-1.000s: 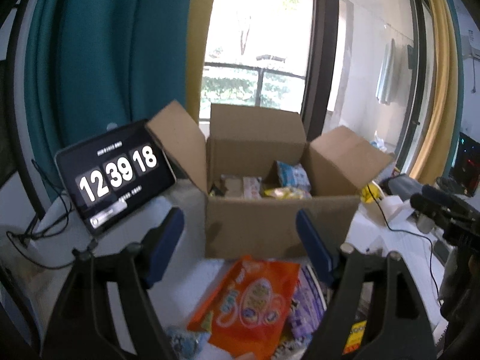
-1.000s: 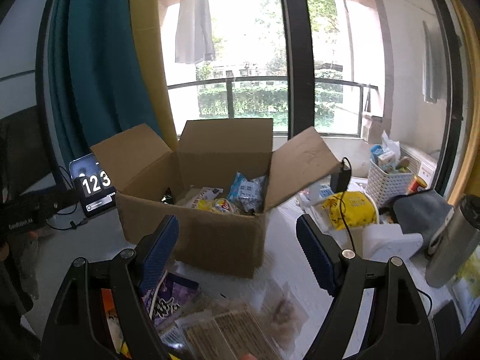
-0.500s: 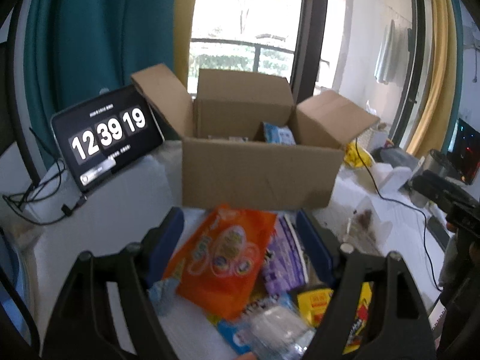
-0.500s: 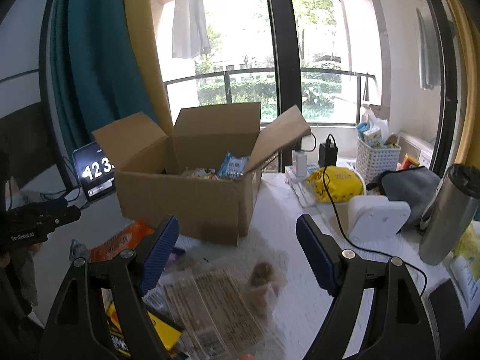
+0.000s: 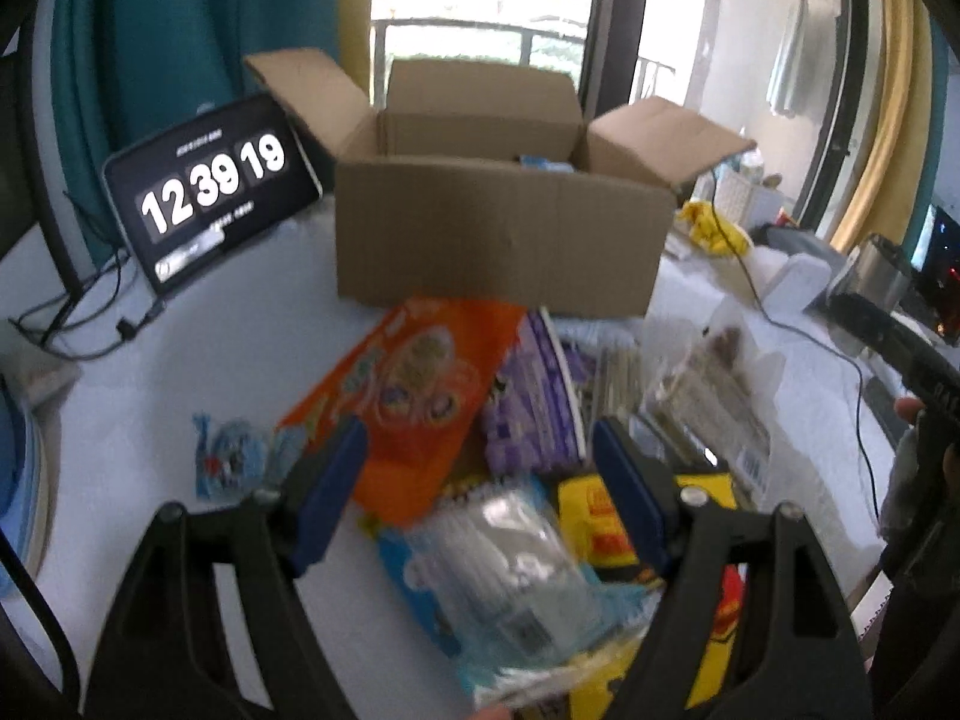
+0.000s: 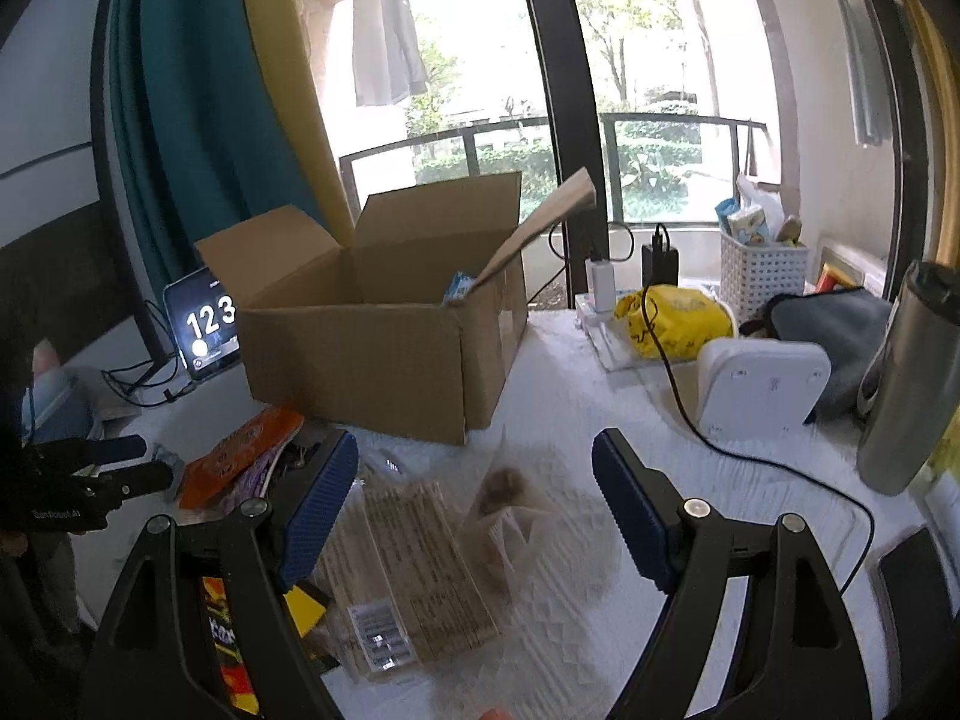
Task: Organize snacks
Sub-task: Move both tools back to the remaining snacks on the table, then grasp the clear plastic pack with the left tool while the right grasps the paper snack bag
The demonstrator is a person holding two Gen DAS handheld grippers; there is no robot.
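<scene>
Blurring snack pile point(image 5: 480, 420) | box point(image 5: 504, 240) contents mostly hidden | left tongs point(image 5: 480, 492), right tongs point(image 6: 474, 504) released

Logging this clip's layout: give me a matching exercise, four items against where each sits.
Items:
1. orange snack bag
2. tablet clock
3. yellow bag
4. steel tumbler

Places:
A. far right edge of the table
B. left of the cardboard box
C. on the white tray by the chargers
D. in front of the box, in the snack pile

Pairs: 1-D, 2-B, 3-C, 4-A
</scene>
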